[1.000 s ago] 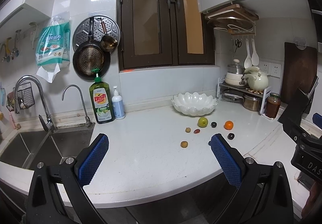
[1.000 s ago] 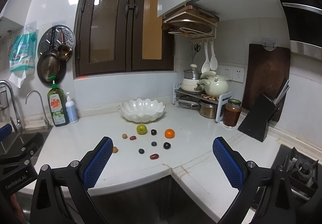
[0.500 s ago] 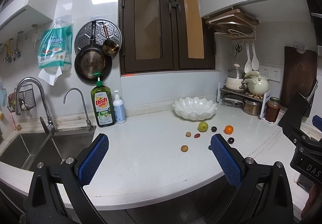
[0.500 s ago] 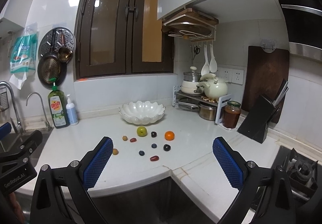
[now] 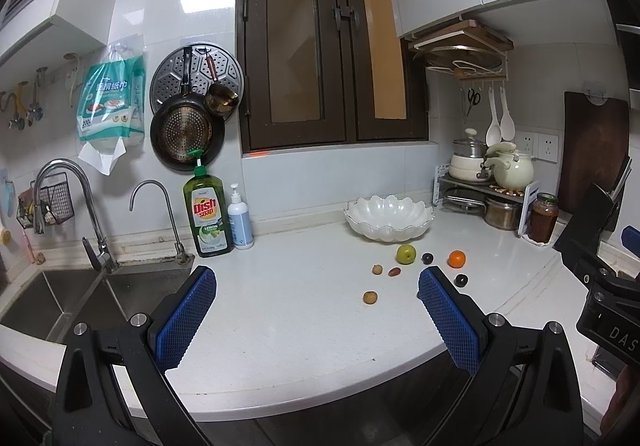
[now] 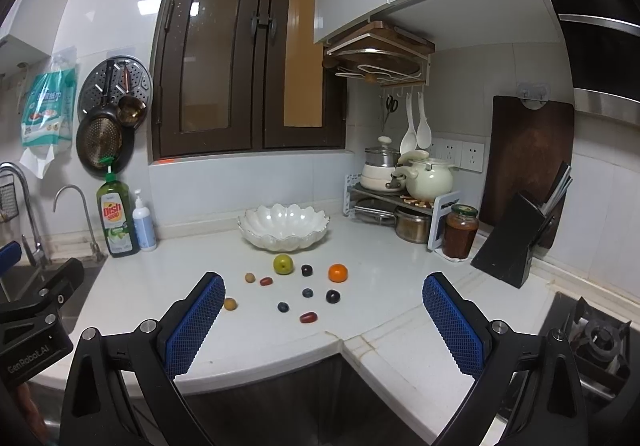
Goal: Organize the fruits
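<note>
Several small fruits lie loose on the white counter in front of an empty white scalloped bowl (image 6: 283, 226): a green apple (image 6: 283, 264), an orange (image 6: 338, 272), a dark plum (image 6: 333, 296), blueberries (image 6: 283, 307), a red date (image 6: 308, 317) and tan longans (image 6: 229, 303). The bowl (image 5: 389, 217), apple (image 5: 406, 254) and orange (image 5: 456, 259) also show in the left wrist view. My left gripper (image 5: 316, 288) and right gripper (image 6: 322, 292) are both open and empty, held back from the counter's front edge, apart from the fruits.
A sink (image 5: 80, 294) with taps lies at the left, with a dish soap bottle (image 5: 207, 213) and a pump bottle (image 5: 240, 217) beside it. A pot rack (image 6: 400, 201), a jar (image 6: 460, 232) and a knife block (image 6: 516, 246) stand at the right. A stove burner (image 6: 596, 338) is far right.
Both views have tilted or risen slightly, so the fruits and bowl sit a little lower in frame. Both grippers stay open; no fruit has moved.
</note>
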Demonstrator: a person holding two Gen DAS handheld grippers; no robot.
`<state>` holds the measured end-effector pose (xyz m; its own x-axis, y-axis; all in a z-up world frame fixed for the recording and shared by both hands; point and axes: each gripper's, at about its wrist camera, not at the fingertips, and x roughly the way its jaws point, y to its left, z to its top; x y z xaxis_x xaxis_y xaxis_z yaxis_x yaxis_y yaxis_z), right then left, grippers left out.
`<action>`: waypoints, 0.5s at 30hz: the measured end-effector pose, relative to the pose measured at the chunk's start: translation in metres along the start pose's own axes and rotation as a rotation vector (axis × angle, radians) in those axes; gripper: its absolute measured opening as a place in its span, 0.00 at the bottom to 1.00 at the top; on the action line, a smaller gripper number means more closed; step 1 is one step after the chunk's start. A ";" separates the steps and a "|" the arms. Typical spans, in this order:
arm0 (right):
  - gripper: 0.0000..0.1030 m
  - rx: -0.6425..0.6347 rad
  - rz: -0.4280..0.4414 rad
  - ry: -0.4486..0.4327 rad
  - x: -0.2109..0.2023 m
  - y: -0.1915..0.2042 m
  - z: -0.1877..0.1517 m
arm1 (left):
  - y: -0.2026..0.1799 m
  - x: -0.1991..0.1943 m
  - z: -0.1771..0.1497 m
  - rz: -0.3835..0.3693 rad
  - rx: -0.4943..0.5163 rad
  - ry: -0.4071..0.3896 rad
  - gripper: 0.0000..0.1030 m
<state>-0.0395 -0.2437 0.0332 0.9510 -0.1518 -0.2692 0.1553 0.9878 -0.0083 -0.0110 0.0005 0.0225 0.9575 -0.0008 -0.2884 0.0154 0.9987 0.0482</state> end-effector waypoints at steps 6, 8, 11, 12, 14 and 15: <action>0.98 -0.002 0.003 -0.003 -0.002 0.000 0.001 | 0.000 -0.001 0.001 0.005 -0.001 -0.005 1.00; 0.98 -0.004 0.003 -0.005 -0.002 -0.001 0.001 | 0.000 -0.001 0.001 0.007 -0.006 -0.007 1.00; 0.98 -0.002 0.005 -0.005 -0.002 -0.001 0.001 | 0.000 -0.001 0.002 0.005 -0.006 -0.006 1.00; 0.98 -0.002 0.006 -0.004 -0.002 0.000 0.001 | 0.000 -0.001 0.001 0.006 -0.005 -0.006 1.00; 0.98 -0.003 0.008 -0.003 -0.002 -0.001 0.001 | 0.000 -0.002 0.001 0.005 -0.007 -0.007 1.00; 0.98 -0.003 0.006 -0.004 -0.002 0.000 0.001 | 0.000 -0.002 0.001 0.005 -0.007 -0.007 1.00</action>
<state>-0.0417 -0.2436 0.0346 0.9530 -0.1460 -0.2654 0.1488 0.9888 -0.0098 -0.0121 0.0003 0.0242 0.9596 0.0037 -0.2813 0.0087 0.9990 0.0429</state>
